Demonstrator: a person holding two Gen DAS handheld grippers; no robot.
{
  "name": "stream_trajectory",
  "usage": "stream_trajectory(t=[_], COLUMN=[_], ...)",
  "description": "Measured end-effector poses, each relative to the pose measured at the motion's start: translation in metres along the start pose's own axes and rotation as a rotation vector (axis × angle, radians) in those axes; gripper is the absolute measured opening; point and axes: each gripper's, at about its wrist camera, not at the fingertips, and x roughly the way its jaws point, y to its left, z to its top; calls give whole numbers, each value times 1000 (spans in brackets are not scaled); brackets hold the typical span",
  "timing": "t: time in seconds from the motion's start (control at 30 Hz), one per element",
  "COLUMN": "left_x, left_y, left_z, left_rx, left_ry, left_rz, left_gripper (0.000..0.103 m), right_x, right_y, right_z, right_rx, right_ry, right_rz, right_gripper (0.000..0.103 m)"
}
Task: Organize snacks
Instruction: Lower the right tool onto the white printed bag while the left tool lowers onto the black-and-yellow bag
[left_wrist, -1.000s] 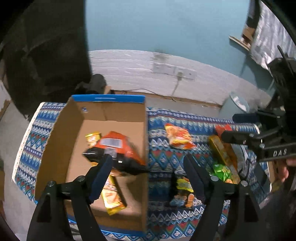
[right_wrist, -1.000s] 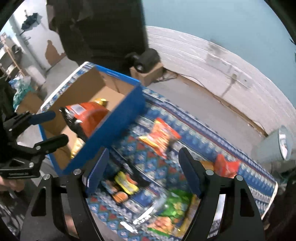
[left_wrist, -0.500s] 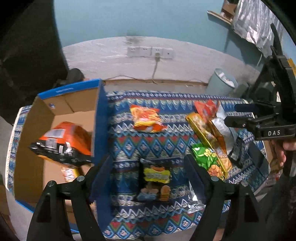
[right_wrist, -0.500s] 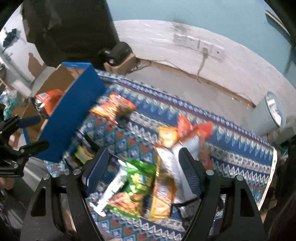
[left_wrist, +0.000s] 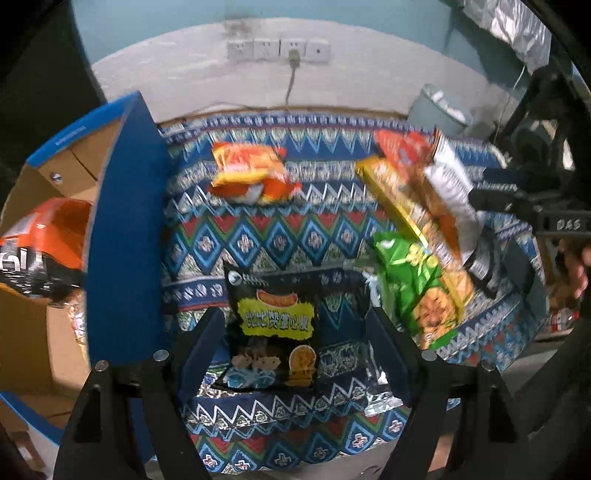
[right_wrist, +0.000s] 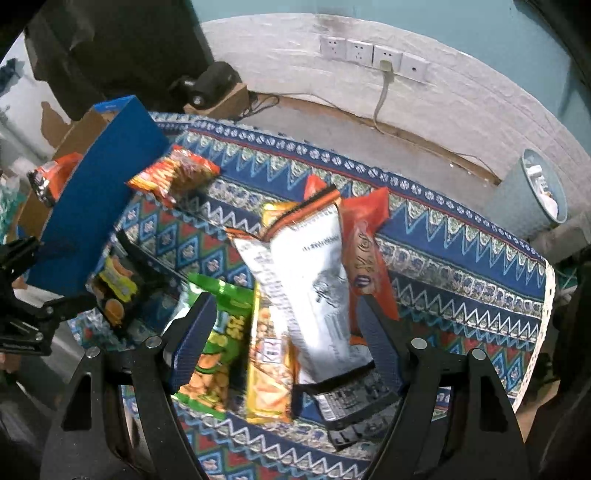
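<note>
A blue cardboard box (left_wrist: 125, 229) stands at the left of the patterned cloth and holds an orange and black packet (left_wrist: 40, 240). My left gripper (left_wrist: 295, 332) is open, its fingers on either side of a black snack packet with a yellow label (left_wrist: 277, 325). My right gripper (right_wrist: 284, 325) is open above a pile: a green packet (right_wrist: 218, 332), a long yellow packet (right_wrist: 269, 362), a white packet (right_wrist: 317, 295) and a red packet (right_wrist: 365, 254). An orange packet (left_wrist: 251, 170) lies alone at mid-cloth.
The patterned cloth (right_wrist: 461, 273) covers a low table. A grey bin (right_wrist: 532, 192) stands at the far right by the wall. A wall socket strip (left_wrist: 277, 50) with a cable is behind. A small camera on a cardboard box (right_wrist: 214, 92) sits on the floor.
Both grippers have swung right, away from the box. The left one now hangs low over the black packet; the right one has dropped over the pile. The orange packet stays in the box.
</note>
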Motion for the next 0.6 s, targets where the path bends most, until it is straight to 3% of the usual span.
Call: stream_trajectory(t=[0.3, 0.53, 0.6], left_x=[34, 58, 58], left_y=[3, 3, 0], left_z=[-5, -13, -15], left_rx=[-11, 13, 29], left_ry=[103, 157, 141], left_rz=[11, 34, 34], left_gripper=[81, 82, 86], right_x=[25, 40, 45], right_y=[-11, -11, -12], right_z=[-6, -6, -6], right_rx=[-5, -38, -43], right_ry=[46, 51, 57], right_rz=[10, 7, 1], right_gripper=[78, 78, 78])
